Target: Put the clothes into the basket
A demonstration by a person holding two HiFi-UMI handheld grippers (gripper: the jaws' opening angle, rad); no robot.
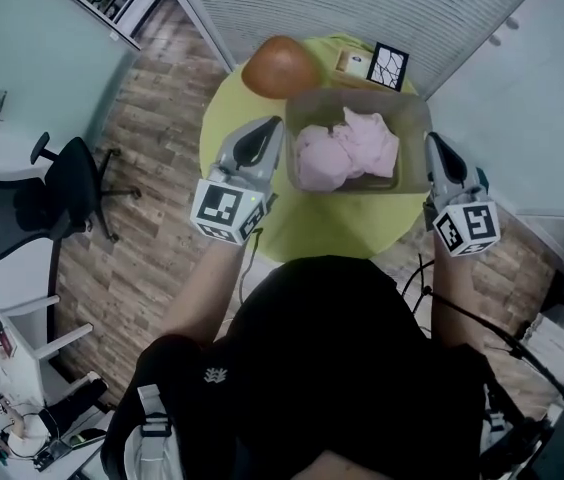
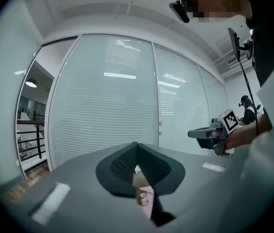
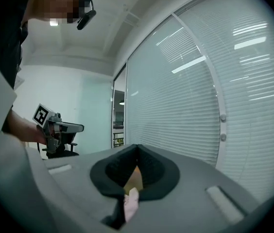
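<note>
My left gripper (image 1: pixel 273 128) and right gripper (image 1: pixel 430 142), both clenched empty, flank the grey rectangular basket (image 1: pixel 362 96) of soft, crumpled pink clothes (image 1: pixel 347 148).

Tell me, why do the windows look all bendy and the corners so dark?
Left gripper view: the wide lens bows the window blinds and blacks out the corners. Right gripper view: same curve, plus bright glare streaks across the window. Head view: less bent, a bit hazy, pink clothes easy to see.

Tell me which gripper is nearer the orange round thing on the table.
Left. The left gripper is close to the orange round thing, at the left of the basket; the right gripper is across it, at its right side.
</note>
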